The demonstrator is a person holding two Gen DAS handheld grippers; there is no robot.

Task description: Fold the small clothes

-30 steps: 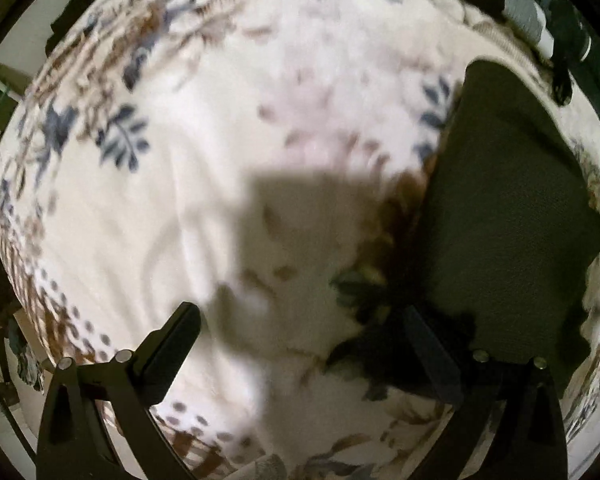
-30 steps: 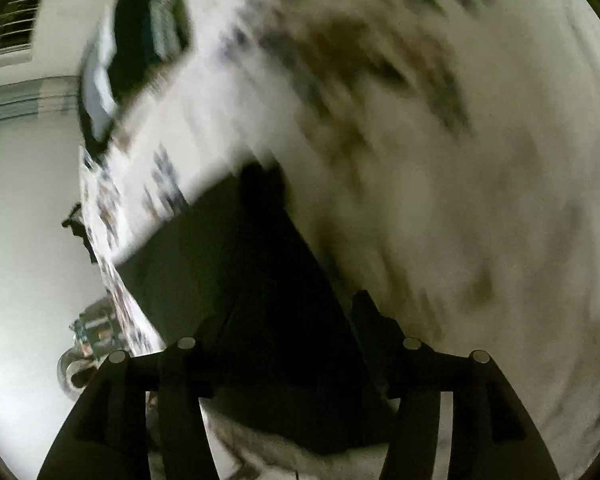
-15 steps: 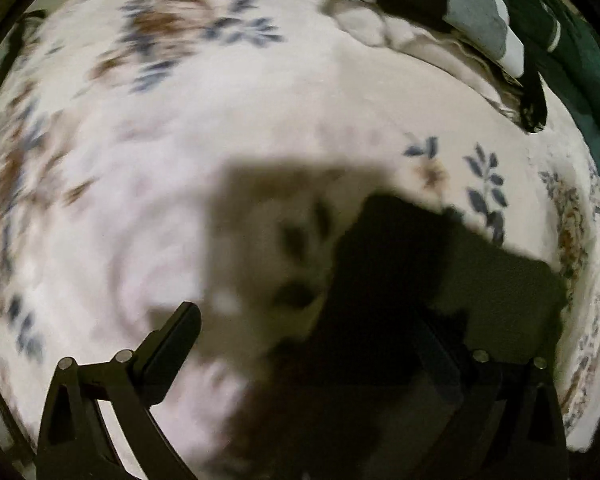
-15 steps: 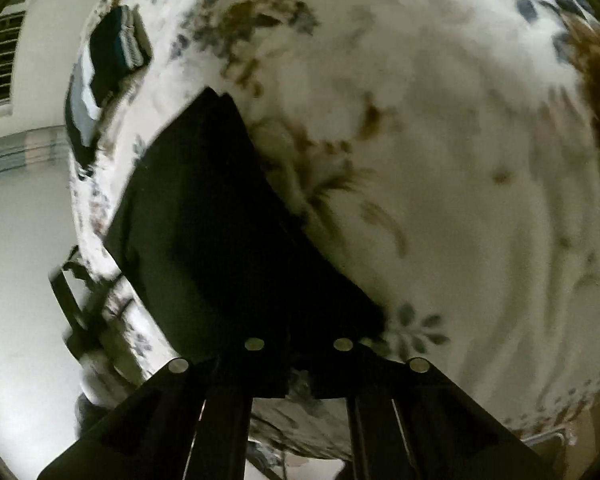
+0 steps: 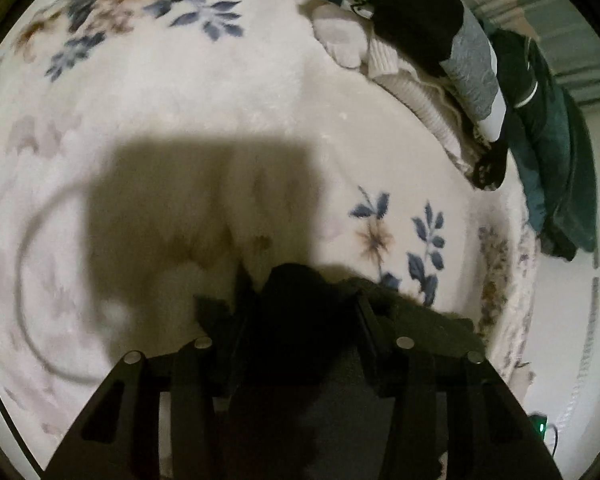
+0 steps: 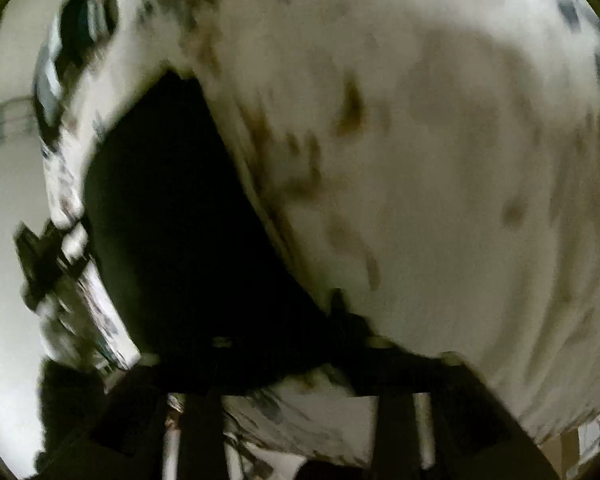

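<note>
A small dark garment [image 5: 416, 332] lies on the floral blanket [image 5: 220, 112]. In the left wrist view my left gripper [image 5: 300, 292] has its jaws closed in on a raised bunch of the dark cloth. In the blurred right wrist view the same dark garment [image 6: 172, 216] spreads along the bed's left edge. My right gripper [image 6: 284, 340] sits at its near corner, and the dark cloth fills the space between the fingers.
A pile of other clothes [image 5: 440, 64], black, grey, cream and teal, lies at the far right of the bed, and shows blurred in the right wrist view [image 6: 76, 40]. The bed edge and pale floor [image 5: 568, 320] are on the right.
My left gripper went from wide open over bare blanket to closed on the dark garment's edge. My right gripper stays at the garment's corner while its view swings and blurs.
</note>
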